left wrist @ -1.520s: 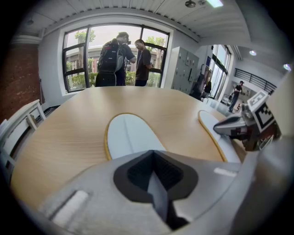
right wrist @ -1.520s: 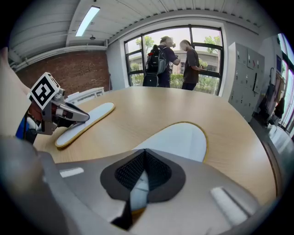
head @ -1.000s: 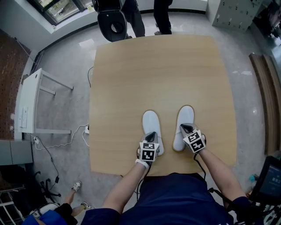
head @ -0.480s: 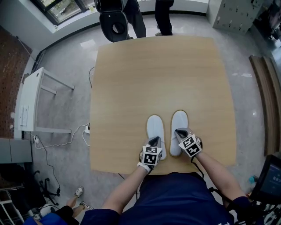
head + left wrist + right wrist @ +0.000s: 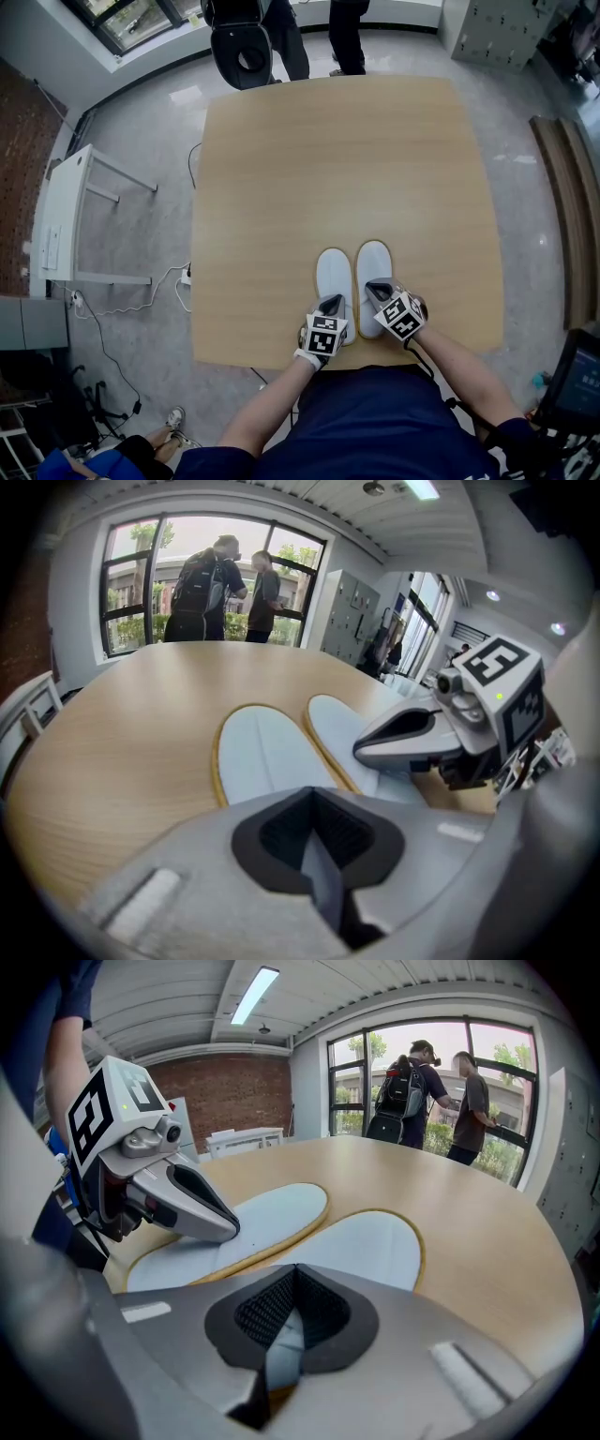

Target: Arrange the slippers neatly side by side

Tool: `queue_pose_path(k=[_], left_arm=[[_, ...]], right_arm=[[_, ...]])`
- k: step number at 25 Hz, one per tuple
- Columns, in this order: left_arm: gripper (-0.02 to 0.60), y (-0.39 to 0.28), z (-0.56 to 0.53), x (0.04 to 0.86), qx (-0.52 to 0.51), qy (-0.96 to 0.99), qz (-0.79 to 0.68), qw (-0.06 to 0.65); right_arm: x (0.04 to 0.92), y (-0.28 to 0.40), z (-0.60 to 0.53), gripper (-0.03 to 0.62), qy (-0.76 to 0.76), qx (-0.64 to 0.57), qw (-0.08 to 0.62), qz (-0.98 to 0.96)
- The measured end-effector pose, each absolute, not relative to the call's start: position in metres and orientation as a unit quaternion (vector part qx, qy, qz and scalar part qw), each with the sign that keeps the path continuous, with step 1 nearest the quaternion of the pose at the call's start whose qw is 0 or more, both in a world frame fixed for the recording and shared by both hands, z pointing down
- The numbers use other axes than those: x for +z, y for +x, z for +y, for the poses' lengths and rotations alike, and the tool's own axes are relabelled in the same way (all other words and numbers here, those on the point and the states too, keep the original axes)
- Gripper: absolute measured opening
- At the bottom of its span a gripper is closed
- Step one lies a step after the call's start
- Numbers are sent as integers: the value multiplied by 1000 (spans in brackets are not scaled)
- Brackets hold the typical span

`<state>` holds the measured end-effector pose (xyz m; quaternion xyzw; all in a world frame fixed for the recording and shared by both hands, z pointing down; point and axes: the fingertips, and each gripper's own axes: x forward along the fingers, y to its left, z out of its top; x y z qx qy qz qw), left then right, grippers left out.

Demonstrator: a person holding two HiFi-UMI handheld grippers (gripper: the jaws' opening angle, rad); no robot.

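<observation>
- Left gripper (image 5: 332, 299) clamps the left slipper (image 5: 335, 269) at its near end.
- Right gripper (image 5: 373, 286) clamps the right slipper (image 5: 374, 260) likewise.
- Both lie parallel, just beside each other, on the table (image 5: 328, 150).

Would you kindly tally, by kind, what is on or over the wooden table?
Slippers: 2, the left slipper and the right slipper, side by side.
Grippers: 2, the left gripper shut on the left slipper, the right gripper on the right slipper.
Total: 4.
</observation>
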<state>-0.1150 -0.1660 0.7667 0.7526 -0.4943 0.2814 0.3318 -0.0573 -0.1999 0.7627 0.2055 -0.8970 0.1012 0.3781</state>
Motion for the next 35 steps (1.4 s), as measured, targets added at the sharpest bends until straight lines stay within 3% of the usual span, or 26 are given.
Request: queue_pose_path(k=[20, 35], left_arm=[[3, -109, -172, 762, 290, 747, -491, 343], [3, -99, -208, 601, 120, 809, -506, 275]], right_arm=[[769, -53, -204, 9, 211, 137, 386, -888], [640, -24, -212, 9, 291, 220, 195, -910]])
